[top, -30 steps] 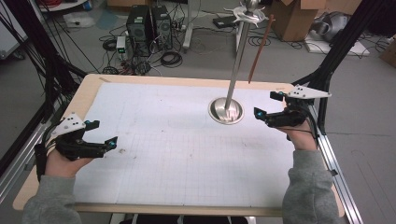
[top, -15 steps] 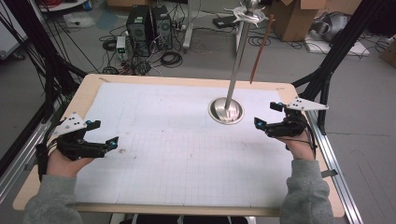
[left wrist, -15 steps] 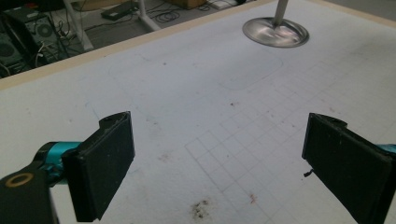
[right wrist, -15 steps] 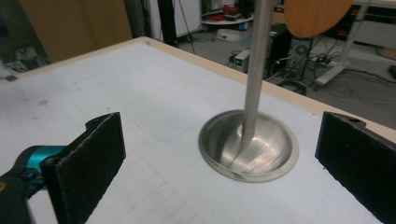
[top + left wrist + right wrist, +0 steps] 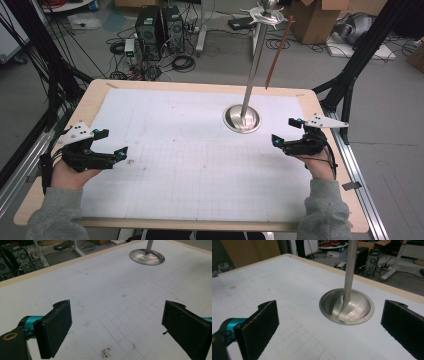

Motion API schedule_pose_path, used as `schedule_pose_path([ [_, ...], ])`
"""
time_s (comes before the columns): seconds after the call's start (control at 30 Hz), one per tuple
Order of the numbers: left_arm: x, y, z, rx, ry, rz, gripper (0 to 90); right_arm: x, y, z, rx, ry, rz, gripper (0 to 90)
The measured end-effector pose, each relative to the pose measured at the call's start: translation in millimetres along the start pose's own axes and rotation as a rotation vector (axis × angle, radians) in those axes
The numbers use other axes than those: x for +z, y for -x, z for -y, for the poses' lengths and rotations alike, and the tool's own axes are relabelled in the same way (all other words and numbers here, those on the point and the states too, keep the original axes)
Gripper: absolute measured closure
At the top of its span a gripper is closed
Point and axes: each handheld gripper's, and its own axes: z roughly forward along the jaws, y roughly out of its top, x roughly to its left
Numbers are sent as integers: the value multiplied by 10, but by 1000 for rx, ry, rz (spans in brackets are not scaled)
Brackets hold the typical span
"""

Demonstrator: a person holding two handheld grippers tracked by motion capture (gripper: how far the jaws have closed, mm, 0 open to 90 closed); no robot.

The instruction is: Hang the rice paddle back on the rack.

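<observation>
A: While both tools idle on the worktop (image 5: pixel 200 100), where is the stand (image 5: pixel 242 119)?

B: Just ahead of the right tool (image 5: pixel 289 134), its round steel base flat on the gridded sheet, the pole (image 5: pixel 350 267) rising upright between the spread jaws in the right gripper view. Jaws wide apart, empty — likely lined up to close on the pole.

A: And the left tool (image 5: pixel 111 143)?

B: Also gaping, holding nothing, well apart from the stand. Probably parked clear so the right one works unhindered.
</observation>
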Motion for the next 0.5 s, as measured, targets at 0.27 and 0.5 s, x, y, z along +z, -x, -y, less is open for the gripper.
schedule_pose_path([
  [0.27,22,20,-2,1,-3,0,98,25,-55,43,-11,22,-24,4],
  [0.5,15,41,-26,10,6,2,97,9,-35,63,-5,18,-10,4],
])
